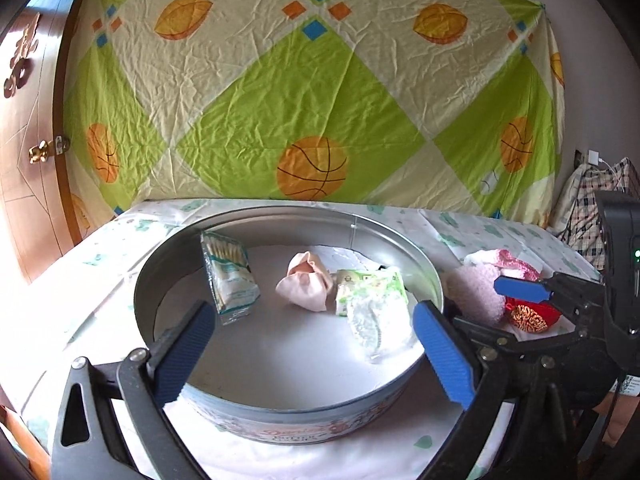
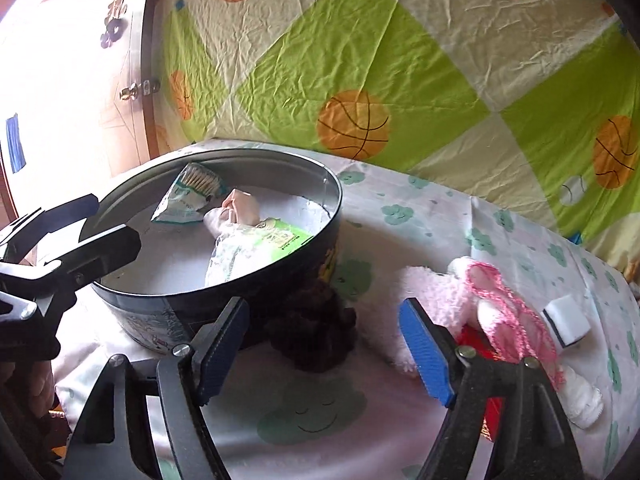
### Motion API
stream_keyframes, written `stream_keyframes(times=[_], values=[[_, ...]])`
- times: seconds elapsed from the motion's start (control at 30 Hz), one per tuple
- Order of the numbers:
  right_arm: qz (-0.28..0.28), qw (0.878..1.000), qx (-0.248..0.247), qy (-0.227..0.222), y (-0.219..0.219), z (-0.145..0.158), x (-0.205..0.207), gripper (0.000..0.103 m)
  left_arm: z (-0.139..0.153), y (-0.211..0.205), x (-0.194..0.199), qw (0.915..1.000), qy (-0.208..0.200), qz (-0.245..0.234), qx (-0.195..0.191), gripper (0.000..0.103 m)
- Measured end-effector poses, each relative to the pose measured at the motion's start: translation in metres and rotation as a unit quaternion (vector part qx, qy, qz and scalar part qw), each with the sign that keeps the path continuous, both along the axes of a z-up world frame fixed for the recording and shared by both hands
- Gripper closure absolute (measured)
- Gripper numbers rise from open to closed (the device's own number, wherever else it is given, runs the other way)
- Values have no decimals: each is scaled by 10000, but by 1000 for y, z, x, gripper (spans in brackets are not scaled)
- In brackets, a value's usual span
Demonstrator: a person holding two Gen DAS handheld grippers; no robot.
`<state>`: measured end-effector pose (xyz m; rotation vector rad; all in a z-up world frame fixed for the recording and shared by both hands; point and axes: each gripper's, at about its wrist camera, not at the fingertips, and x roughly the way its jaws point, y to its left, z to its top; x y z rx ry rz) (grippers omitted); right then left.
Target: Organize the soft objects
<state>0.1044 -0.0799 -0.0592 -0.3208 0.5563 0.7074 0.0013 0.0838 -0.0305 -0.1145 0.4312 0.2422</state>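
A round metal tin (image 1: 168, 248) (image 2: 336, 200) stands on the cloth-covered table. It holds a pack of cotton swabs (image 1: 230, 276) (image 2: 188, 196), a pink sock bundle (image 1: 308, 286) (image 2: 240, 208), a green wipes pack (image 1: 372, 284) (image 2: 280, 236) and a clear plastic packet (image 1: 376, 324). My left gripper (image 1: 312, 320) (image 2: 92, 224) hangs open over the tin's near side, holding nothing. My right gripper (image 2: 322, 320) is open right of the tin, with a dark brown fuzzy item (image 2: 316, 336) between its fingers, untouched. A fluffy pink cloth (image 2: 424, 292) (image 1: 476, 296) lies by its right finger.
Right of the tin lie a pink knitted piece (image 2: 500, 312) (image 1: 516, 266), a red embroidered pouch (image 1: 528, 316), a white sponge (image 2: 566, 320) and a white roll (image 2: 580, 396). A patterned sheet (image 1: 320, 100) hangs behind the table; a wooden door (image 1: 28, 140) is left.
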Motion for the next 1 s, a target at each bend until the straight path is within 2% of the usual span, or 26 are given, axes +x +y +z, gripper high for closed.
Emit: stream_keyframes(times=[0.1,0.17,0.23,0.3,0.4,0.57,0.63,0.73,0.8,1.0], values=[[-53,9991,-331,263,9,-10,12,36,-2,4,-2,10000,9,-6,-76,2],[-59,9981,-366,488,10,-13,22,38,-1,4,-2,10000,-10,-18,-87,2],[45,9960,-311,834,9,-18,33,52,-1,3,-1,9999,-1,-54,-106,2],[87,9948,-241,984,8,-20,37,58,-1,0,0,9999,16,-104,-104,2],[117,9970,-101,764,4,-14,29,70,-1,-6,4,9998,55,-182,-67,2],[-23,9982,501,339,-20,4,13,72,3,-21,9,9993,76,-357,12,2],[-208,9972,712,96,-35,14,7,88,7,-31,12,9989,49,-466,97,2],[-601,9927,1024,-198,-64,30,2,88,11,-51,17,9972,25,-703,253,2],[-817,9908,1042,-292,-80,36,5,88,13,-68,23,9954,19,-885,353,2],[-1104,9867,1184,-135,-113,33,18,88,5,-98,44,9916,203,-1219,380,2]])
